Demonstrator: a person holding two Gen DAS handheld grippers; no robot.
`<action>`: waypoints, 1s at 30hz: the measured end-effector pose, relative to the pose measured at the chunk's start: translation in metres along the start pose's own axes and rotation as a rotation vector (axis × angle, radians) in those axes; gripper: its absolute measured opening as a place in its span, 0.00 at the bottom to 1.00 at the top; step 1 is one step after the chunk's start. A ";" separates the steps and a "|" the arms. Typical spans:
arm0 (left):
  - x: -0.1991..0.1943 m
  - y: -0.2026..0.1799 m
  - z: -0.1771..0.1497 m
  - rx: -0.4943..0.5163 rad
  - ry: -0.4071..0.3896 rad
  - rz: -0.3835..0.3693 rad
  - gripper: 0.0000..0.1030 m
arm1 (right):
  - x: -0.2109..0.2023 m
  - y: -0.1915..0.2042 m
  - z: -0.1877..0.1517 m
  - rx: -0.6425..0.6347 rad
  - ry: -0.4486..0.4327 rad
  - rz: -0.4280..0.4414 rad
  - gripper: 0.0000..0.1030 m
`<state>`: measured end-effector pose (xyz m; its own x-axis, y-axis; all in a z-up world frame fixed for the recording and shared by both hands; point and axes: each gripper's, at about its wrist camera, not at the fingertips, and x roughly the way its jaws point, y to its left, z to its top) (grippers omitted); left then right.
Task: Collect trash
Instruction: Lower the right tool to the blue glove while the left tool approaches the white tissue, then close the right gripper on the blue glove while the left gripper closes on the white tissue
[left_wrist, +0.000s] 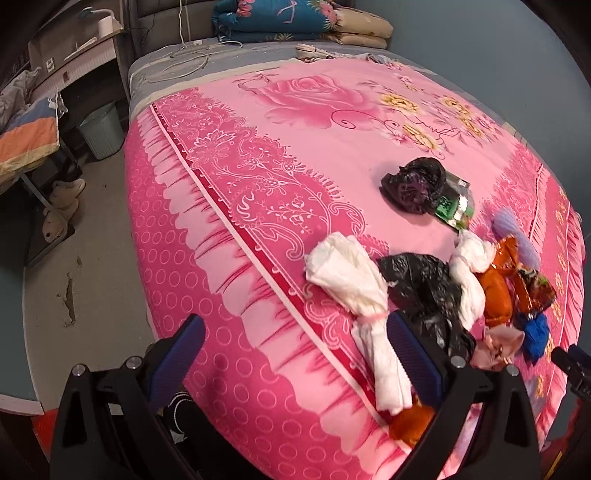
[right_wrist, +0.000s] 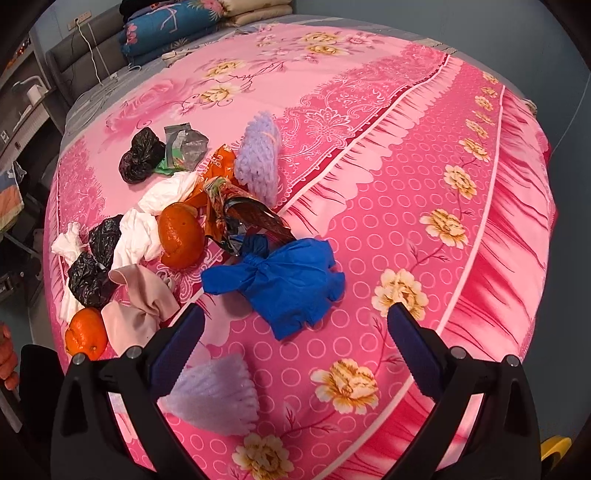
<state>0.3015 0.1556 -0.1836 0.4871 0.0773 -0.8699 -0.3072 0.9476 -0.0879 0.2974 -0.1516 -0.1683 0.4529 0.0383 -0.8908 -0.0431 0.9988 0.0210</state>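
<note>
Trash lies in a heap on the pink bedspread (right_wrist: 424, 177); the big orange (right_wrist: 181, 236) marks its middle. Left of the orange – white tissue (right_wrist: 138, 236) & a black bag (right_wrist: 99, 258). Behind it, a foil wrapper (right_wrist: 236, 206) & purple foam net (right_wrist: 258, 162). Just in front-right, a blue glove (right_wrist: 280, 284).

Right gripper (right_wrist: 295, 332) hangs wide open, empty, nr the glove. Left gripper (left_wrist: 295, 343) also spread open, nothing held – a twisted white tissue (left_wrist: 354, 295) lies by its right finger.
</note>
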 end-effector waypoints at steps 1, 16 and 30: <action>0.005 -0.002 0.002 0.003 0.005 0.004 0.92 | 0.003 0.002 0.002 -0.004 0.002 0.000 0.92; 0.048 -0.007 0.003 -0.061 0.064 -0.125 0.92 | 0.034 0.012 0.011 -0.041 0.061 0.027 0.92; 0.057 -0.004 0.001 -0.051 0.042 -0.164 0.57 | 0.054 0.016 0.015 -0.039 0.107 -0.002 0.53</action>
<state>0.3317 0.1563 -0.2320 0.5002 -0.0911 -0.8611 -0.2680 0.9293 -0.2540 0.3341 -0.1337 -0.2091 0.3553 0.0314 -0.9342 -0.0785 0.9969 0.0036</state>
